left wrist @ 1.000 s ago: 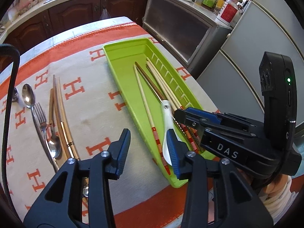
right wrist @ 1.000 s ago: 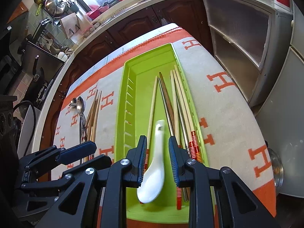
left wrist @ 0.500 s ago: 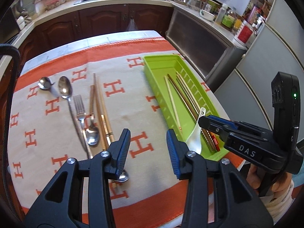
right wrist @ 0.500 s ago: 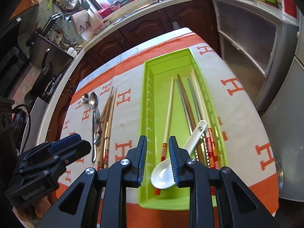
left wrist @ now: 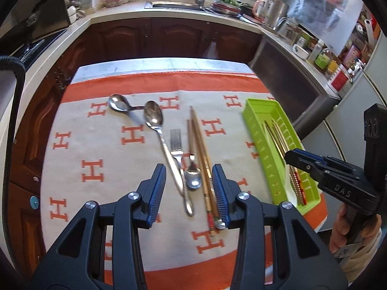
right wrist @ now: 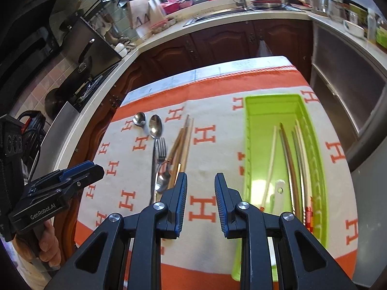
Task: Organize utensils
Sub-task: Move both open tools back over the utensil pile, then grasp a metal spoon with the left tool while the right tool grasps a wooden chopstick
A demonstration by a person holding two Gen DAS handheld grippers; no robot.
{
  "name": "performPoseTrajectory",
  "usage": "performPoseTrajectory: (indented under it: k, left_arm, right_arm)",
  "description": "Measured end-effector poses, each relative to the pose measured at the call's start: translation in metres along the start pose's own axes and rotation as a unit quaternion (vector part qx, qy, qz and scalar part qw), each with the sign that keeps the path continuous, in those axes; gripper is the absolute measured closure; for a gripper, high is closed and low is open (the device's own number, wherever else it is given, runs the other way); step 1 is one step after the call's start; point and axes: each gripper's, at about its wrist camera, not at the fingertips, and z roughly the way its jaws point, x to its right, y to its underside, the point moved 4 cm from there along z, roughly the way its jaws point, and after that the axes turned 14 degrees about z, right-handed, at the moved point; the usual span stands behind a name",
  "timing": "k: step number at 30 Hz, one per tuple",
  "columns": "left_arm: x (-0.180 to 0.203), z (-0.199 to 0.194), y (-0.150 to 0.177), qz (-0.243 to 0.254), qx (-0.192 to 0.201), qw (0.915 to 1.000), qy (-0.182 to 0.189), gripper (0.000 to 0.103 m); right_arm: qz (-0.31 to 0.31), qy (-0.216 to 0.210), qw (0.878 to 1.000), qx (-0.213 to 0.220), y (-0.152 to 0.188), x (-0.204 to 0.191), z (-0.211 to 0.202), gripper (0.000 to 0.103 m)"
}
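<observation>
Left wrist view: the empty, parted left gripper (left wrist: 189, 188) hangs over the loose cutlery (left wrist: 179, 159), whose long axes run up-frame between its fingers, nearer than the empty right gripper (left wrist: 293, 155) over the green tray (left wrist: 258, 111) at right.

The tabletop (left wrist: 169, 62) is covered by a cream cloth (left wrist: 101, 145) with orange H marks and an orange border. On the cloth lie two metal spoons (left wrist: 153, 118), a fork (left wrist: 176, 145), a small spoon (left wrist: 192, 178) and wooden chopsticks (left wrist: 202, 154) bunched together. Well apart to their right lies a green tray (right wrist: 273, 104).
</observation>
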Motion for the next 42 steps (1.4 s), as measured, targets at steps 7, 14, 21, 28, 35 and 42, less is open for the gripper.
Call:
performPoseTrajectory:
  k: [7,14,21,28,35,42]
  left_arm:
    - [-0.038,0.025,-0.005,-0.015,-0.006,0.9996,-0.021,0.067]
    - [-0.057,0.076,-0.011,-0.029,-0.029,0.9991,-0.011,0.067]
    - [-0.073,0.132,-0.015,-0.052,-0.049,0.9973,0.016,0.07]
    - [-0.087,0.165,-0.019,-0.07,-0.054,0.9958,0.027,0.071]
    - [-0.098,0.191,-0.024,-0.095,-0.054,0.9932,0.04,0.071]
    - [-0.101,0.207,-0.034,-0.101,-0.035,0.9932,0.046,0.071]
  right_arm:
    - [-0.028,0.002,0.999,-0.019,-0.019,-0.043,0.032,0.08]
    - [-0.04,0.01,0.998,-0.047,-0.036,-0.065,0.088,0.08]
    - [-0.024,-0.004,0.995,-0.099,-0.037,-0.063,0.156,0.088]
    - [-0.02,0.009,0.992,-0.123,-0.033,-0.061,0.2,0.094]
    - [-0.021,0.03,0.992,-0.119,-0.033,-0.057,0.222,0.096]
    - [-0.005,0.021,0.994,-0.11,-0.032,-0.053,0.21,0.097]
